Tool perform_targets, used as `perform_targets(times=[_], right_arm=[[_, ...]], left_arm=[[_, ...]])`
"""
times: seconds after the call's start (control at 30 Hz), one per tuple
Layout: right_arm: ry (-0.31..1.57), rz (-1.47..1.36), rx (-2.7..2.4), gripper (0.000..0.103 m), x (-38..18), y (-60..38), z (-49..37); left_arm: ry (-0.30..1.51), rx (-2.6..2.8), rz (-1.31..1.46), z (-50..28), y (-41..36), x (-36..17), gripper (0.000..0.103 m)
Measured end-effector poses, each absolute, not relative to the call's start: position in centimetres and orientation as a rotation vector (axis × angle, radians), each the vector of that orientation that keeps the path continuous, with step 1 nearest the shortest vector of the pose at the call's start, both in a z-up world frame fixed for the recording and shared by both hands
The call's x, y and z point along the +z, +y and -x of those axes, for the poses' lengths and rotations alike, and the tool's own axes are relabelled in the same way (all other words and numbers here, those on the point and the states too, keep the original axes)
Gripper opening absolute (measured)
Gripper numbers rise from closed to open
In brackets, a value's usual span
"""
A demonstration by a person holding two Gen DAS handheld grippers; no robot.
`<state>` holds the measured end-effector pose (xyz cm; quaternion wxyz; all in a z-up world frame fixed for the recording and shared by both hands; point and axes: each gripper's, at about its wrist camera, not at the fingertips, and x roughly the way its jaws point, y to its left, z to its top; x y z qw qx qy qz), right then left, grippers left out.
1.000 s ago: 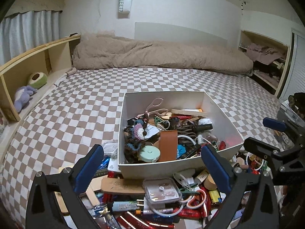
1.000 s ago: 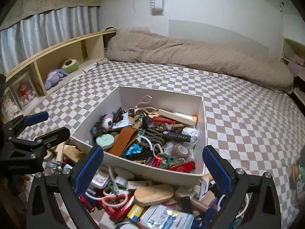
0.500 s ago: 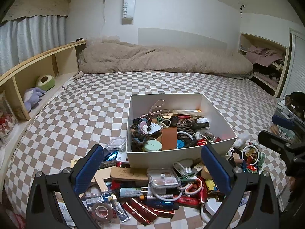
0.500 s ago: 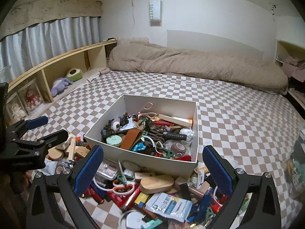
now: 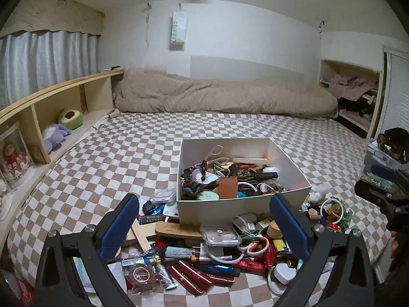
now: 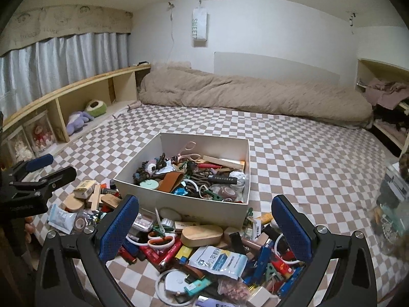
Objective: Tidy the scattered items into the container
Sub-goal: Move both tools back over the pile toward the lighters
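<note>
White box [image 5: 245, 206] sitting on checkered bedspread [image 5: 107, 158], already part-filled: scissors [image 6: 190, 151], brown leather strap [image 6: 171, 181], mint round case [image 6: 149, 184], tape roll [image 6: 228, 192] lying inside. Scattered pile [image 5: 204, 250] lying against box's near wall, spreading to both sides; clear lidded case [image 5: 221, 235], wooden oval block [image 6: 202, 234], white pouch [image 6: 219, 258] showing among it. Left gripper [image 5: 204, 226] hovering above pile, jaws standing wide, holding nothing. Right gripper [image 6: 205, 227] hovering likewise, jaws wide, carrying nothing. Beige duvet [image 6: 255, 99] lying along far wall
</note>
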<state>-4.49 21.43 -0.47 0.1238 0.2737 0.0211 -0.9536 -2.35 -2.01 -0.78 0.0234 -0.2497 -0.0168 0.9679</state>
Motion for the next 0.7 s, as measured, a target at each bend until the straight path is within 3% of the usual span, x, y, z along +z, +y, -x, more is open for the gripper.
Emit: perform_targets(times=[0.53,0.7], right_arm=[[-0.122,-0.696,-2.913,0.103,-7.6,24.7,0.3],[-0.088,-0.723,-2.923,0.103,-10.2,24.4,-0.6]], left_arm=[[-0.109,2.999,0.83,-0.4,-3.7,-8.5,0.103],[-0.106,3.015,0.867,-1.0,-4.4,-11.3,0.103]])
